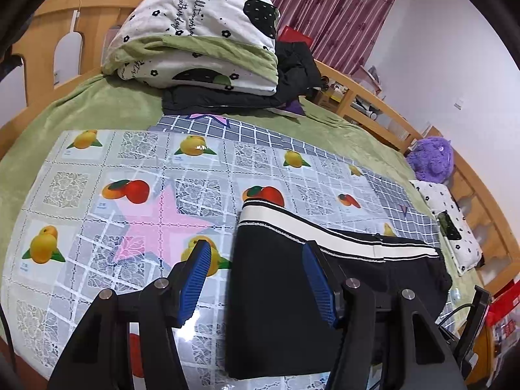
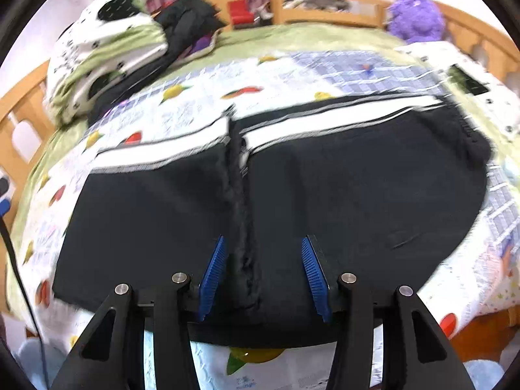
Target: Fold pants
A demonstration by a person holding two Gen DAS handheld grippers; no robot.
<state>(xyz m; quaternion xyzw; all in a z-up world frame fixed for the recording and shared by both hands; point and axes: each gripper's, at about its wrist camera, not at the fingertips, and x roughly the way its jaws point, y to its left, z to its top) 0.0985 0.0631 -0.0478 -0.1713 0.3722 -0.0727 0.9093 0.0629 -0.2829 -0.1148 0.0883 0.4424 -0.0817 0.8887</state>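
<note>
Two blue ribbed pads of the right gripper stand about half apart, nothing pinched between them; they hang over the near edge of the black pants, either side of a raised fuzzy ridge that runs from the white-striped waistband toward the camera. That view is blurred. The left gripper is likewise about half open and empty, one pad over bare cloth, the other over the pants' left edge; whether it touches the fabric cannot be told.

The pants lie folded flat on a fruit-printed plastic sheet, waistband at the far side, well inside the sheet's borders, with open sheet to the left and beyond. Under it is a green blanket on a wooden-railed bed.

Far off sit a folded flower-print quilt bearing cursive script too small to read, atop dark clothes, and a purple plush toy by the rail
</note>
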